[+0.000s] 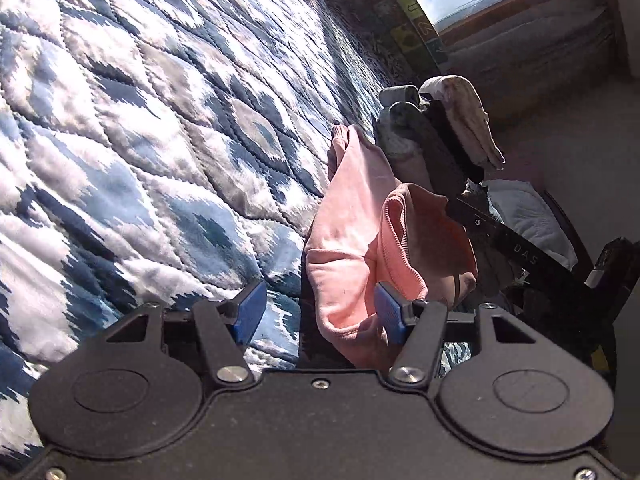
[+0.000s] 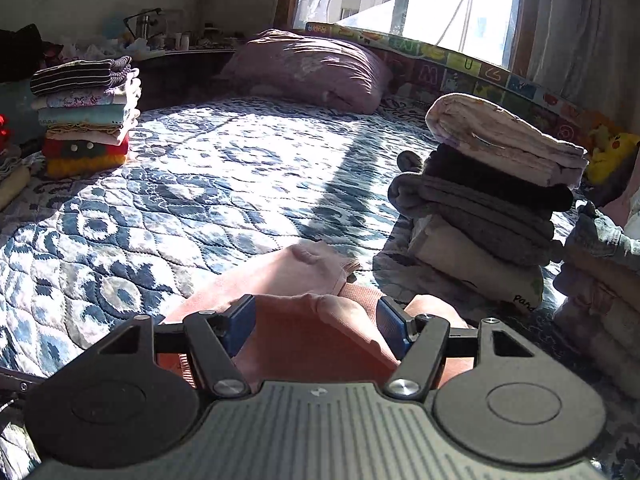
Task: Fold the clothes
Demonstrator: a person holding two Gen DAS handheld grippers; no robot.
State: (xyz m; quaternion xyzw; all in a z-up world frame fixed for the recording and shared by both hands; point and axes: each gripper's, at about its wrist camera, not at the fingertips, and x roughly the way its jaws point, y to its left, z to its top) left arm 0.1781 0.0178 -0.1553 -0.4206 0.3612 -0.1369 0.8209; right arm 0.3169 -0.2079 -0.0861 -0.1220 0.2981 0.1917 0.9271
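Your left gripper [image 1: 318, 318] wide open, pink garment [image 1: 352, 232] draped against one pad, unclamped; right gripper [image 2: 316, 326] open over same garment bunched on bed quilt [image 2: 180, 184], beside folded stack [image 2: 492, 200], likely staged for stacking

pink garment [image 1: 352, 216], blue-white patterned quilt [image 2: 224, 184]

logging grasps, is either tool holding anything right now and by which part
Neither. Both tools, left and right, stand open around the pink garment, unclamped.

soft pink knit garment [image 1: 352, 220], quilted cloth bedspread [image 1: 140, 120], matt plastic hand-held gripper [image 1: 320, 312]
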